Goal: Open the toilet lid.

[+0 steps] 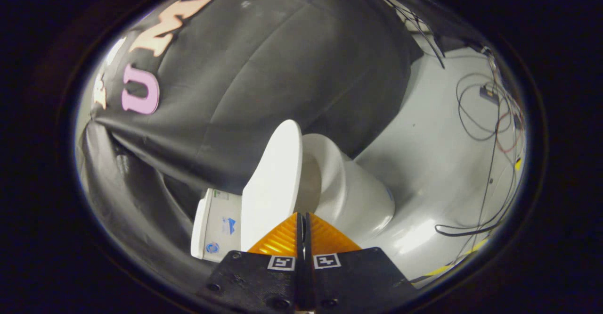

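We hold gripper (302,217) with orange fingers (282,238) pressed together, nothing between. Toilet lid (273,182) just ahead of tips, already up, leaning toward tank (214,224); bowl (348,186) beside it.

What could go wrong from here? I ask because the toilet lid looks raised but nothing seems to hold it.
1. The gripper has its orange fingers closed together at the lid's edge, gripping nothing I can see; if the lid is not leaning back on the tank, it may drop onto the bowl.
2. Loose cables lie on the floor beyond the toilet and could snag.
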`<state>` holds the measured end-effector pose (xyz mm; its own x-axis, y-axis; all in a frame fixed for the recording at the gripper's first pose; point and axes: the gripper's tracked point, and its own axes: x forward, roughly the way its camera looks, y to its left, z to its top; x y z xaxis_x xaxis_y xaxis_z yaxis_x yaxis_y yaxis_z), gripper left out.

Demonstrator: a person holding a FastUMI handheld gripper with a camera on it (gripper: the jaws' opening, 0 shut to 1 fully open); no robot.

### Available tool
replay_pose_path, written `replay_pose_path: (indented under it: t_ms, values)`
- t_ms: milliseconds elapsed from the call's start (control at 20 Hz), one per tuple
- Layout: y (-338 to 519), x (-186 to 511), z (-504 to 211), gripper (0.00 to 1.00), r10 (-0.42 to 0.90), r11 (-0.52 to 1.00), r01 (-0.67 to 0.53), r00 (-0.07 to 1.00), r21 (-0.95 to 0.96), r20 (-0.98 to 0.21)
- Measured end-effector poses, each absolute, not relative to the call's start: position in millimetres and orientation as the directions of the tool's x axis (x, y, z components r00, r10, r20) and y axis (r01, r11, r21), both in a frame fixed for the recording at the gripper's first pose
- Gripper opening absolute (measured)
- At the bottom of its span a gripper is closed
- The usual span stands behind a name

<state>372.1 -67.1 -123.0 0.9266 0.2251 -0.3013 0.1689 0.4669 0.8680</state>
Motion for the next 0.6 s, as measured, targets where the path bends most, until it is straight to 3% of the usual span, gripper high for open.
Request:
replay_pose_path:
  t_ms: [600]
  values:
    - [-69, 370, -95, 0.00, 0.229, 0.617, 0.030, 0.949, 0.786, -0.216]
